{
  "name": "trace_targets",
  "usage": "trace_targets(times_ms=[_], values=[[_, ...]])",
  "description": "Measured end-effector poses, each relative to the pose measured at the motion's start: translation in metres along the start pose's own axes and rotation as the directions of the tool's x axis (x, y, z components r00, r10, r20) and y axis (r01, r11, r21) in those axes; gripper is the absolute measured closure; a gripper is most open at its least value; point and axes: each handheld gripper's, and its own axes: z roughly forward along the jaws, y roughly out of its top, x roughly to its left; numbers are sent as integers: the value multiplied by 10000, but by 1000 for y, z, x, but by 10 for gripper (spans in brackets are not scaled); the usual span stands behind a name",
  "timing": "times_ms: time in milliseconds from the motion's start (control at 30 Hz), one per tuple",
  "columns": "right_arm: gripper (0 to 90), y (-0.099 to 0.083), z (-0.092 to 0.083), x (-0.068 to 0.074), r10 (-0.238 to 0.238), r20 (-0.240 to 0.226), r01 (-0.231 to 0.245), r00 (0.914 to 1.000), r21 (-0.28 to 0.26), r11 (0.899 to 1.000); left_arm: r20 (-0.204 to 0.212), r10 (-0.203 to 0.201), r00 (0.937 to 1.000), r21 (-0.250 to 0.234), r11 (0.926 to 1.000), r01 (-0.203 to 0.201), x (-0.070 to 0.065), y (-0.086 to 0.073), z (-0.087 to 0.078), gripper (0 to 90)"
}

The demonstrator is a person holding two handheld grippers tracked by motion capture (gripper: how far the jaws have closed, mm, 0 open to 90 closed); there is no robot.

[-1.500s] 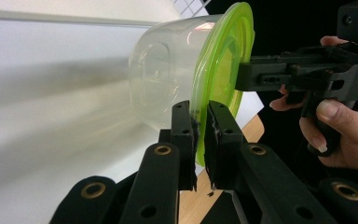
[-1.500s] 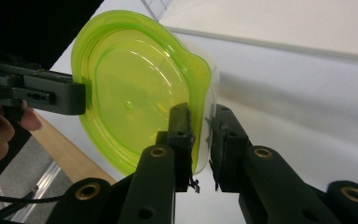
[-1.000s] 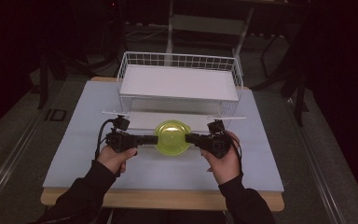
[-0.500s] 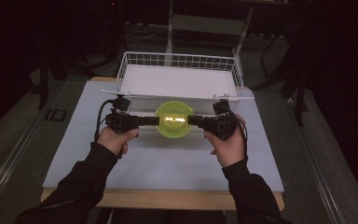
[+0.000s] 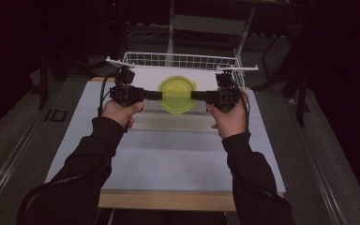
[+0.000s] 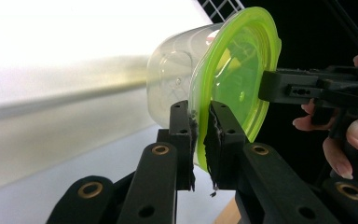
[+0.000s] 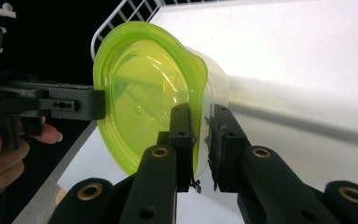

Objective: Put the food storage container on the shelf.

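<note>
High view: the clear container with its lime-green lid (image 5: 176, 94) hangs in the air between the two hand-held grippers, just in front of the white wire basket (image 5: 180, 60) and above the white table (image 5: 168, 154). The left gripper (image 5: 157, 95) comes in from the container's left, the right gripper (image 5: 195, 95) from its right, and the two point straight at each other along one line that runs parallel to the basket's front rim. Each has its jaws pinched tight on the lid's rim, one at either edge. In the left gripper view the pads (image 6: 213, 140) squeeze the green flange with the clear tub (image 6: 177, 79) off to one side; the right gripper view shows the same bite, its gripper (image 7: 200, 130) clamped on the opposite edge of the lid (image 7: 144, 102). So the load is shared evenly, and neither hand is closer to the container than the other.

Now, the relation that matters: the basket lies directly beyond the container, away from the person, and the container looks to be about level with the basket's top wire. Judging from that, the likely next move is a carry forward over the rim and down inside. The two hands would have to travel together, keeping their common line square to the basket, or the thin rim could twist out of one pinch.
</note>
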Motion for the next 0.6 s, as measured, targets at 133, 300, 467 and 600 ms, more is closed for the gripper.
trace_targets(times_ms=[133, 300, 467, 600], values=[[806, 15, 5, -1, 50, 171, -51, 9998, 59, 10000, -89, -243, 9997, 33, 9997, 244, 6, 12, 6, 815], [807, 26, 12, -8, 328, 178, -331, 9993, 148, 9993, -148, -465, 9988, 29, 9989, 466, 13, 22, 14, 807], [809, 34, 18, -17, 591, -1, -591, 9983, 224, 9980, -312, -240, 9992, -87, 9997, 237, 17, 28, 22, 778], [809, 38, 25, -26, 1047, -154, -1038, 9944, 499, 9933, -428, -250, 9988, -78, 9997, 247, 18, 31, 29, 731]])
